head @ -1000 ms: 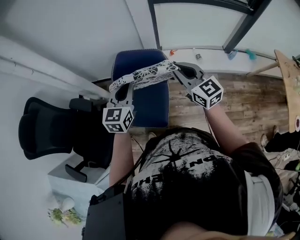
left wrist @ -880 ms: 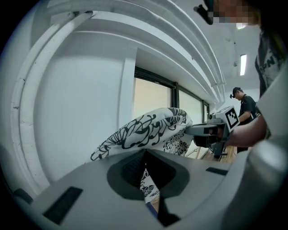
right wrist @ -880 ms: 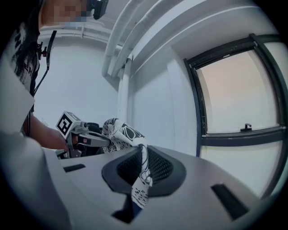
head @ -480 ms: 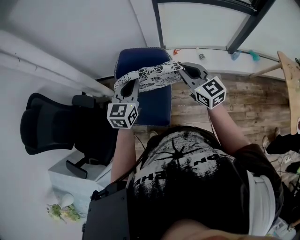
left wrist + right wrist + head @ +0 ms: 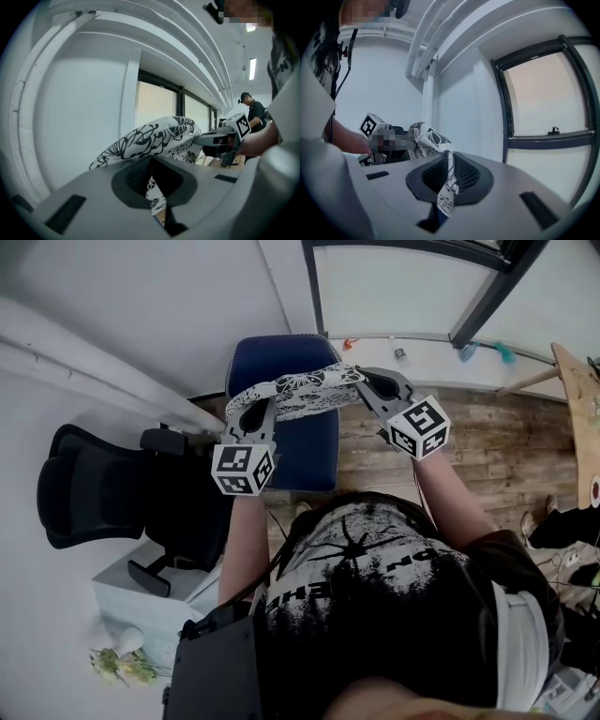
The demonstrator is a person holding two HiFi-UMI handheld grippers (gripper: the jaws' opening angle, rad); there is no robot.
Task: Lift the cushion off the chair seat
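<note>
Cushion (image 5: pixel 298 390), white with a black flower print, hangs as a long band between our two grippers, held up in the air over the seat of the blue chair (image 5: pixel 302 454). We note no part of it resting on the seat in the head view, and both gripper views show it against the wall (image 5: pixel 79 108) rather than on anything. Left gripper (image 5: pixel 255 416) has its jaws closed on the cushion's left end; its own view shows the printed cloth caught between the ribbed pads, with the bulk of the cushion bulging up and away beyond them. Right gripper (image 5: pixel 367 382) has its jaws pinched nearly together on the right end; in its view only a thin fold of cloth stands between the pads and trails down below them. Both grippers point roughly level, toward each other across the chair. Black office chair (image 5: pixel 89 495) sits just to the left of the blue one. Wooden floor (image 5: pixel 487 442) runs to the right, under the window (image 5: pixel 403 282).
</note>
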